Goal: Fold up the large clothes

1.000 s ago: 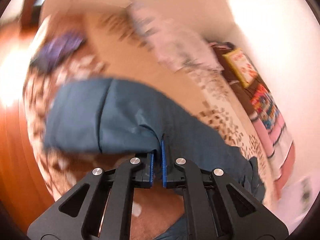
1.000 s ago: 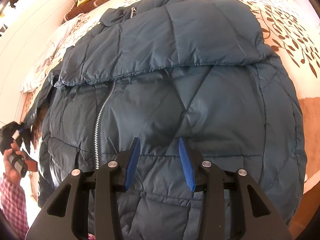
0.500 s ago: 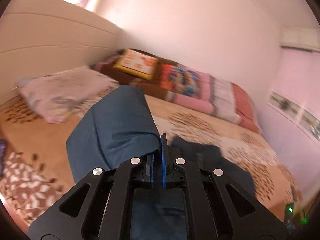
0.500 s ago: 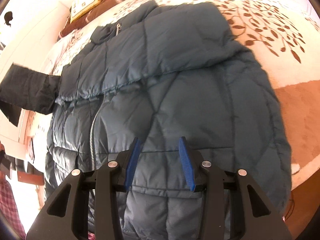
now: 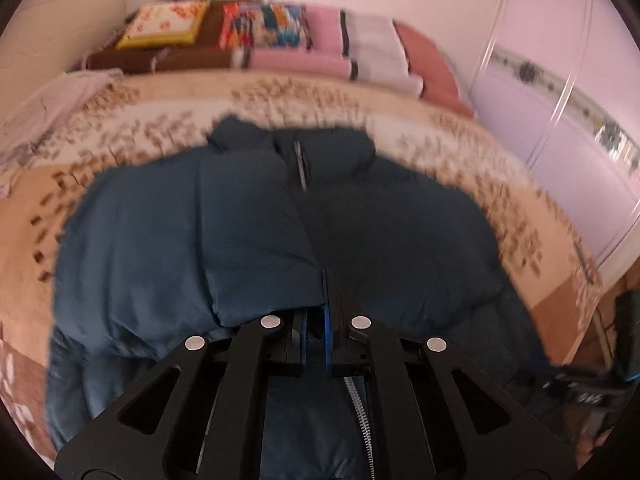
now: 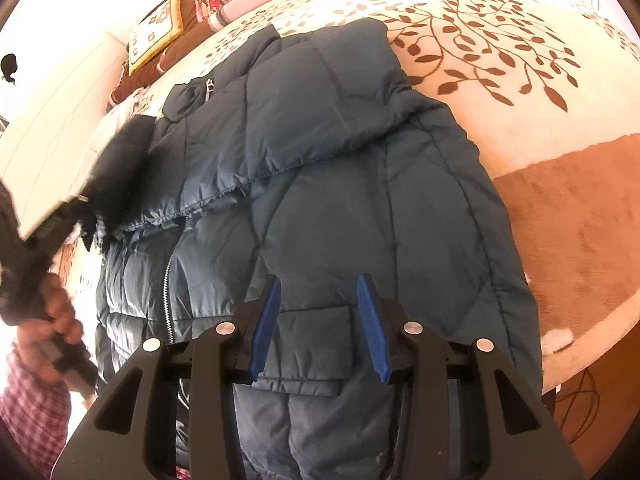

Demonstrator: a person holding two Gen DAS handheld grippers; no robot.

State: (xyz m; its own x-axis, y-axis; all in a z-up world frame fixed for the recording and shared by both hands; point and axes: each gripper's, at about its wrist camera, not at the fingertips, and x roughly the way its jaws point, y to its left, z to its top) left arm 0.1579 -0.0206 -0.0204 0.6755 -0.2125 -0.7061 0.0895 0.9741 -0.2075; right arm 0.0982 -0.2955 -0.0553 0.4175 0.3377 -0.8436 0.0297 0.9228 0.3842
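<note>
A dark blue puffer jacket lies front up on the bed, collar toward the far pillows, its zip partly done up. My left gripper is shut on the cuff end of the jacket's left sleeve, holding it over the chest. In the right wrist view that sleeve is a dark blur at the left, above a person's hand in a plaid sleeve. My right gripper hovers open above the jacket's lower right panel, over a pocket flap. The right sleeve lies folded across the chest.
The bedspread is cream and tan with a brown leaf print. Folded blankets and cushions line the far side of the bed, with a pale pillow at the left. Lilac wardrobe doors stand at the right. A cable lies on the floor.
My left gripper has swung the sleeve in from the left of the bed to above the jacket's chest, rolling as it went. The right gripper drew back slightly toward the hem, still open.
</note>
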